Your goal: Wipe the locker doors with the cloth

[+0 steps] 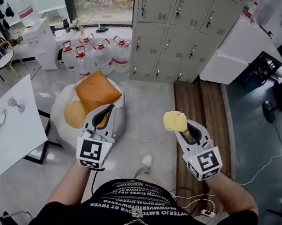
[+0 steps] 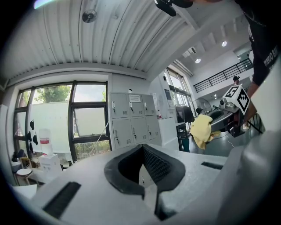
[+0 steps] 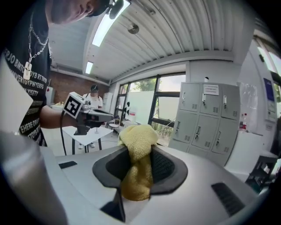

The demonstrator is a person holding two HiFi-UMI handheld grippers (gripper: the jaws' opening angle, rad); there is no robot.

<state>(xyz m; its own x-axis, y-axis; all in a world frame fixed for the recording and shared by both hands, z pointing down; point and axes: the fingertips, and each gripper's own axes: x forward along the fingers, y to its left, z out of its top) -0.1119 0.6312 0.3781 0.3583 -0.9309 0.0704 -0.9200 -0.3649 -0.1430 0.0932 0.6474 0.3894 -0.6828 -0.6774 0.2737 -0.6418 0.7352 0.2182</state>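
Clamping a yellow cloth (image 1: 174, 121), the right tool (image 1: 182, 133) faces the grey lockers (image 1: 173, 31) well ahead; the left tool (image 1: 109, 110) is closed and empty.

Two hand-held grippers sit low in the frame, the left gripper (image 1: 106, 115) and the right gripper (image 1: 179, 131), with one yellow cloth (image 1: 175, 121). At top centre, one bank of grey lockers (image 1: 152, 33) shows nine doors, three across and three down. At upper left are at least four red-capped water jugs (image 1: 101, 56); at left, one white table (image 1: 15, 133) and one white beanbag (image 1: 60, 111) bearing two orange cushions (image 1: 97, 92).
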